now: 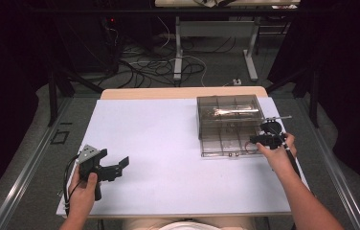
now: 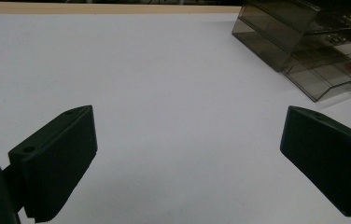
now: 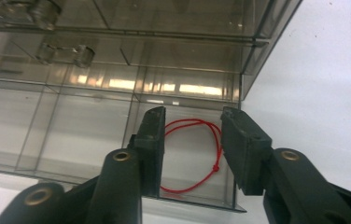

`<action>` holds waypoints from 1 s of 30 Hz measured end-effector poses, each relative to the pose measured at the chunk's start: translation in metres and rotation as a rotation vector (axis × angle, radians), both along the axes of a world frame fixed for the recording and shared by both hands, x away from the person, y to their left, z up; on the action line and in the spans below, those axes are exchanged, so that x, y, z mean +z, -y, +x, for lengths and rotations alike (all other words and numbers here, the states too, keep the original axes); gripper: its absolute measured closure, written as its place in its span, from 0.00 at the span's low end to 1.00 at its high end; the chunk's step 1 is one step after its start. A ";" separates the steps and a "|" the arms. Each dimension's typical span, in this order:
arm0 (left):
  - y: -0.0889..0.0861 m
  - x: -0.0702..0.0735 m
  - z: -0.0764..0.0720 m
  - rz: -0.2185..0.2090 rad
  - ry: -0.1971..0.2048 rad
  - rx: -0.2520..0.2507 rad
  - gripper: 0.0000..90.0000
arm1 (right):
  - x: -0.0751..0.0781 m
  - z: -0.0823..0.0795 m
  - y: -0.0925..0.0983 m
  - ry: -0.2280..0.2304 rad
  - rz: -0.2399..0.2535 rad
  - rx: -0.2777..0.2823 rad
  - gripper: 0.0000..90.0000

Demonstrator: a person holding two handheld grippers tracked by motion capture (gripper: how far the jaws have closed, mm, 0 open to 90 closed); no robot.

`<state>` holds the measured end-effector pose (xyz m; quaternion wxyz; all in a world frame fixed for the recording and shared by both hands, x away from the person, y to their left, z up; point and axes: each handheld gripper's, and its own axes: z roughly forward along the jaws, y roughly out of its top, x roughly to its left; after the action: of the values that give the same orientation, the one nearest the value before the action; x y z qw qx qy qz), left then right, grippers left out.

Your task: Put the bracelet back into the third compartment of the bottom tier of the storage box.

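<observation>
The right gripper view reveals a red string loop [image 3: 197, 156] lying in the corner compartment of the clear compartment box [image 3: 71, 116], a detail too small to make out from the high view. The right gripper [image 3: 192, 149] points down into that compartment, jaws partly open on either side of the loop, gripping nothing. On the white tabletop [image 1: 159, 143], the left gripper [image 1: 113, 167] rests low, well apart from the box, its jaws spread wide and empty.

Inside the clear box [image 3: 117, 93], the red string loop [image 3: 211, 154] is partly hidden behind the right gripper [image 3: 193, 135] jaws; the box's left side is cut off.
</observation>
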<state>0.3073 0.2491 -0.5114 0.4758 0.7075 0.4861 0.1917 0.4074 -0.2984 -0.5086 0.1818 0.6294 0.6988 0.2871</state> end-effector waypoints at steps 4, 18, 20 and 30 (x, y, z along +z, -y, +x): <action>0.000 0.000 0.000 0.001 0.000 0.000 0.04 | 0.000 -0.001 -0.001 0.005 0.001 0.016 0.59; 0.000 0.000 0.000 -0.001 0.002 0.002 0.05 | 0.006 -0.005 -0.006 0.039 0.010 0.059 0.42; 0.000 0.000 0.000 -0.001 0.002 0.001 0.05 | 0.006 -0.005 -0.007 0.043 0.010 0.064 0.41; -0.001 0.000 0.000 -0.001 0.002 0.002 0.05 | 0.015 -0.009 -0.013 0.067 0.044 0.114 0.35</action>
<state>0.3074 0.2498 -0.5110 0.4763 0.7067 0.4865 0.1925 0.3982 -0.2859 -0.4939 0.1746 0.5825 0.7205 0.3332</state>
